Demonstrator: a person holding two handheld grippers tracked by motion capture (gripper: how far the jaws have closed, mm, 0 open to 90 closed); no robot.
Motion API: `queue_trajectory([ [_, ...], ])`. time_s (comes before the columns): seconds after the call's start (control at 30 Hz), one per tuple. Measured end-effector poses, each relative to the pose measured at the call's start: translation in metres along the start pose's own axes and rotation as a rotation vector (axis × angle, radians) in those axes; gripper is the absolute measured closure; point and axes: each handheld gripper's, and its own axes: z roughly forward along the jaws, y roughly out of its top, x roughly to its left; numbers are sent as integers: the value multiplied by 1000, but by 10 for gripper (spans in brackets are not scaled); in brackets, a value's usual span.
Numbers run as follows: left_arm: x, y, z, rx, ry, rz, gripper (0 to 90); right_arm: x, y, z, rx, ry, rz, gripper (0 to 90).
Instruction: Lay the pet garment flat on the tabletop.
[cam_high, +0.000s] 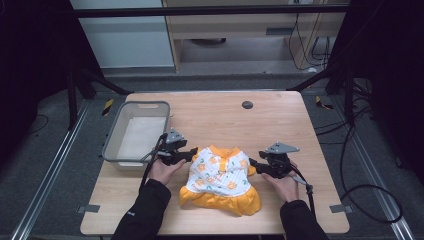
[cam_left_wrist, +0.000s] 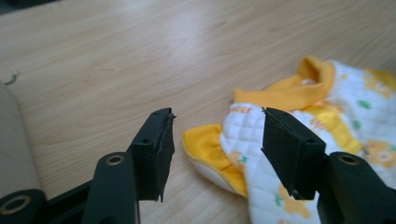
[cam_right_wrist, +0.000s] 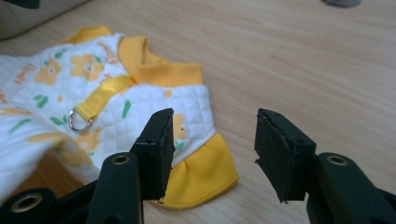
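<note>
Now | left gripper gaping, empty, at garment sleeve | right gripper likewise, opposite sleeve

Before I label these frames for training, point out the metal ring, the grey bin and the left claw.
metal ring (cam_right_wrist: 79, 119), right gripper view, its rim.
grey bin (cam_high: 112, 134), high view, left wall.
left claw (cam_left_wrist: 215, 147), left gripper view, between fingertips.

My left gripper sits low with its jaws spread wide, gripping nothing. My right gripper mirrors it, jaws parted and pointing inward. Both my dark-sleeved forearms reach forward, hands wrapped around the handles.
</note>
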Motion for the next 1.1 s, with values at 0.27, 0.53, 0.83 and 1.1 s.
queue_trajectory([
  [0.27,-3,-12,27,111,-20,12,472,1,-9,14,85,-1,-31,534],
  [0.53,-6,-22,32,85,-28,33,592,3,-10,19,126,6,-38,664],
  [0.83,-12,-19,28,114,-32,0,804,12,-7,19,146,30,-55,854],
  [1.1,-18,3,-12,-13,-24,38,841,14,18,-11,4,46,-82,858],
])
